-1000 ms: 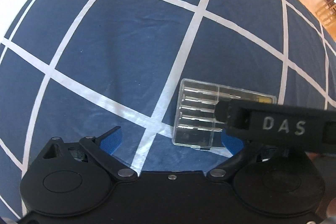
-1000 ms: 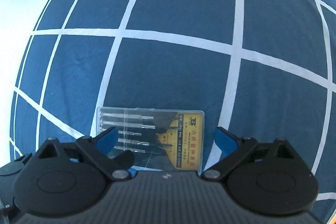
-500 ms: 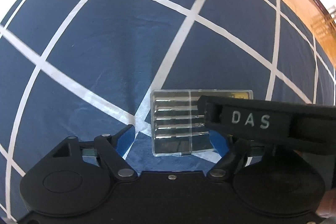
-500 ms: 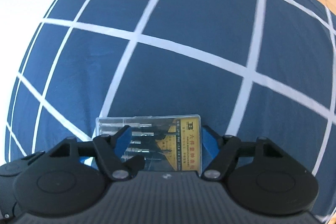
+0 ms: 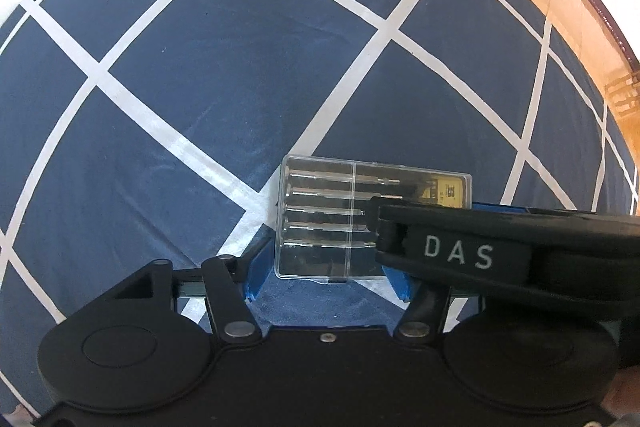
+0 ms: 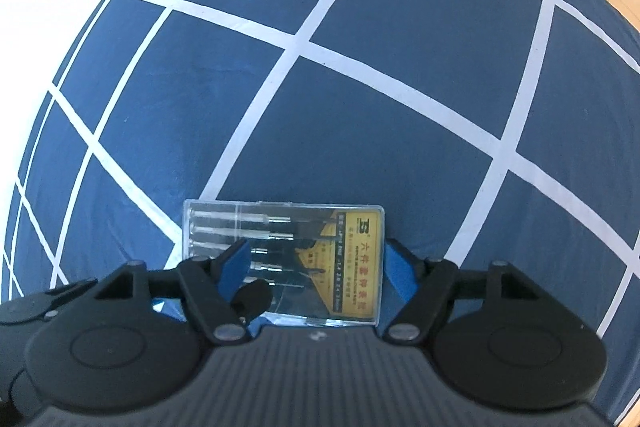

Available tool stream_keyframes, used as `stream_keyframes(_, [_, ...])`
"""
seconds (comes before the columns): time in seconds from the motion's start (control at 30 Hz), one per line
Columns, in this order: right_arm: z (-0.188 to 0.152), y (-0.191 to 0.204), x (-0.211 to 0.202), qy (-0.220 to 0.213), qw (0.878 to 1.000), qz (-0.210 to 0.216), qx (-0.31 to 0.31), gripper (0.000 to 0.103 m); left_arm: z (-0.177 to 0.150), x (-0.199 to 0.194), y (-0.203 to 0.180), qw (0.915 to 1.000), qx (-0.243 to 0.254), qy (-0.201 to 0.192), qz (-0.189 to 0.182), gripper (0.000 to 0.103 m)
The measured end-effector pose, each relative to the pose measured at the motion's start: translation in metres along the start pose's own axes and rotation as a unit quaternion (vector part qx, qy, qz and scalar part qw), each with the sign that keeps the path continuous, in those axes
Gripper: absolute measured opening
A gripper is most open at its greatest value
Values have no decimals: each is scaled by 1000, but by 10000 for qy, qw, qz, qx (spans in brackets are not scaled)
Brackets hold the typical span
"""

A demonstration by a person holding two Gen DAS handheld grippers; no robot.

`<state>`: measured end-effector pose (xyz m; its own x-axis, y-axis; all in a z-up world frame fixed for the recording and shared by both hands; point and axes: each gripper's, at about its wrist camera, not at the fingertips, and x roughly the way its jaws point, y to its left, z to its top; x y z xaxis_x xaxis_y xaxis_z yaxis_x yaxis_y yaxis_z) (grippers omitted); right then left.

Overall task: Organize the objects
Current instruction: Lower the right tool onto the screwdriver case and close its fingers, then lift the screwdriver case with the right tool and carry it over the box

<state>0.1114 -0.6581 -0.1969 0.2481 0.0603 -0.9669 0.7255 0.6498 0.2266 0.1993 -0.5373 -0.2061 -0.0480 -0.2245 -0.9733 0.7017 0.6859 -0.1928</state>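
Clear plastic screwdriver case (image 5: 360,215) lies flat on the blue checked cloth (image 5: 200,67), clamped between both my left fingers (image 5: 326,277) and right fingers (image 6: 316,269). Next comes a level, joint lift.

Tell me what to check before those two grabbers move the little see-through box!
1. Left gripper shut on the clear case: ok.
2. Right gripper holding the case: cannot tell; one finger overlaps its top.
3. Case lying flat on the blue cloth: ok.
4. Screwdrivers lined up inside the case: ok.
5. Grippers apart from each other: not ok; they crowd together over the case.
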Motion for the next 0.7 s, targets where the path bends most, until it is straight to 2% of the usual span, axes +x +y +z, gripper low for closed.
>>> stream_keyframes(0.17, [-3, 0, -2, -32, 10000, -47, -65, 67, 0, 0, -2, 10000, -56, 8, 73, 58])
stream_keyframes(0.37, [0, 1, -1, 31, 9999, 29, -139, 66, -5, -3, -2, 9996, -183, 0, 228, 58])
stream_keyframes(0.7, [-9, 20, -12, 60, 9974, 346, -623, 66, -26, -34, 11, 9957, -679, -215, 588, 58])
